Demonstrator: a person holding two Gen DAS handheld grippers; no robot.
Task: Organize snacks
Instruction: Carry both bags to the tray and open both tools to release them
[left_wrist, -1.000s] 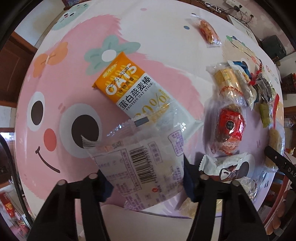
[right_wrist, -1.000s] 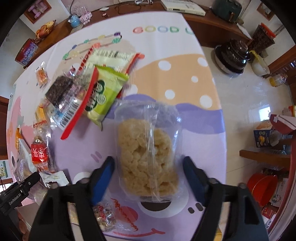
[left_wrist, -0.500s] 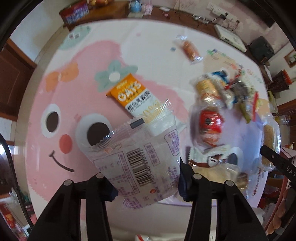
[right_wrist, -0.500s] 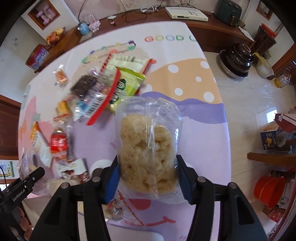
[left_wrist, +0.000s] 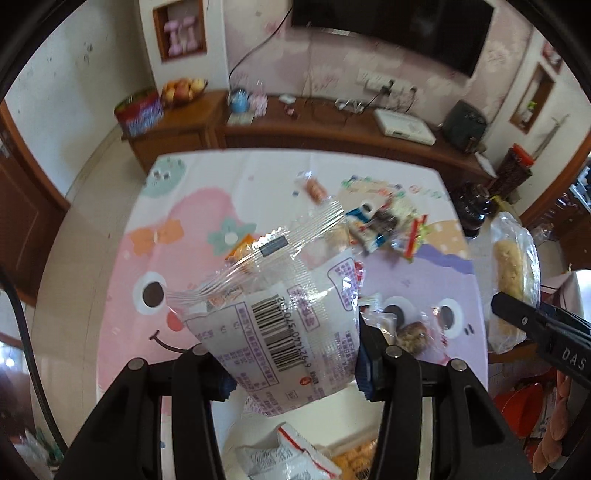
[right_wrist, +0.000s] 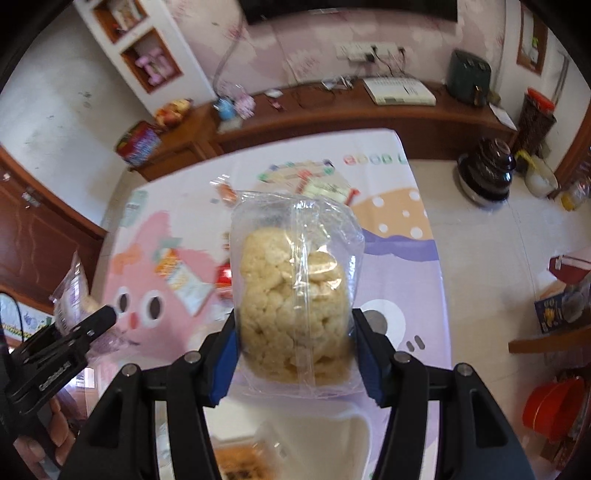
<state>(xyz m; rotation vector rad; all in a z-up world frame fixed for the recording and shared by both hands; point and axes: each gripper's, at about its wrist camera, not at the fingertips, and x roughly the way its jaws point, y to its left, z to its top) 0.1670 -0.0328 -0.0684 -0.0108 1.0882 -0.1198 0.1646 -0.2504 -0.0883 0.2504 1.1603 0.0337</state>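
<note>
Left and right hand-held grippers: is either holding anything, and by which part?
Left hand-held gripper pinches the barcode snack packet by its lower side edges. Right hand-held gripper clamps the clear bag of puffed snacks across its lower sides.

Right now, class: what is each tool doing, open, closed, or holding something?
Left tool: closed on the barcoded snack packet.
Right tool: closed on the clear bag of puffed rice cakes.
</note>
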